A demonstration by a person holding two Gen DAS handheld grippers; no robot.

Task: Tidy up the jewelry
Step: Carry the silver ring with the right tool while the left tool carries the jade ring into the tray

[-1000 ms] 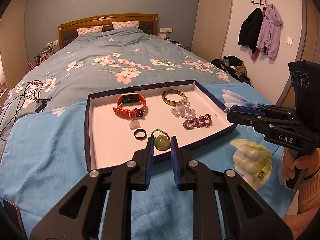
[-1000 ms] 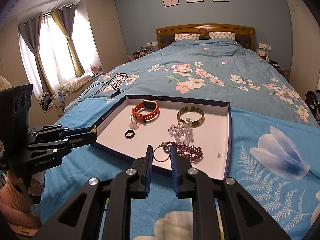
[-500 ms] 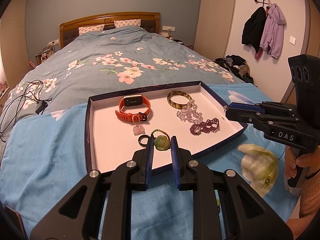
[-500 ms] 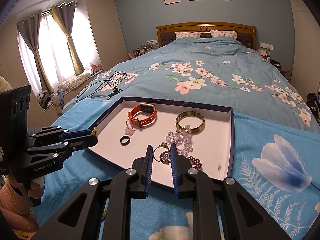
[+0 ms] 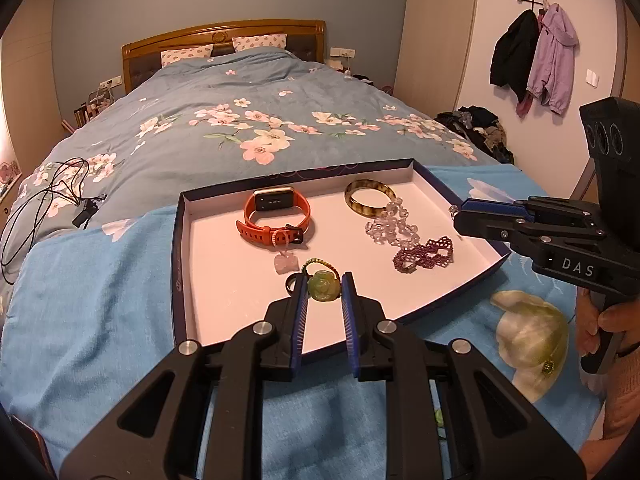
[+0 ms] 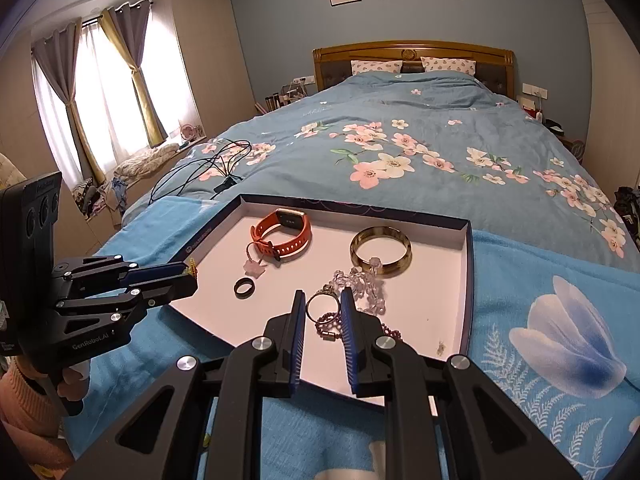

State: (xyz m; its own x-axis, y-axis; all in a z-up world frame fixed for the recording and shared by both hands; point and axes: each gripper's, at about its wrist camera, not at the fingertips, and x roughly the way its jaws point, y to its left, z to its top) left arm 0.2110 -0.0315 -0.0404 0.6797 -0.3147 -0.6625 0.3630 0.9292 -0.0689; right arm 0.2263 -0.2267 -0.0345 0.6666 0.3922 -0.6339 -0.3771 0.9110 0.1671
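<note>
So there's a shallow box lid (image 5: 182, 248) with a white inside sitting on the blue bedspread (image 5: 80, 320), and that's where all the jewelry is. Going left to right in the left wrist view: an orange smartwatch (image 5: 276, 212) near the back, with a small pink charm (image 5: 286, 263) just in front of it and a black ring (image 5: 291, 282) half hidden behind the left gripper's finger. The left gripper (image 5: 325, 290) is clamped onto a green carved pendant (image 5: 322, 285) with a braided cord loop, held over the front part of the lid. Further right there's a brown mottled bangle (image 5: 370, 197), a clear bead bracelet (image 5: 390, 226) touching it, then a dark purple beaded bracelet (image 5: 424, 256).

At the far right edge of the lid, the right gripper (image 6: 323, 307) is pinched on a thin metal ring (image 6: 323, 306) with a small stone on top, held just above the purple beads, as the right wrist view shows. A hand (image 5: 612, 320) in a pink sleeve grips its handle
</note>
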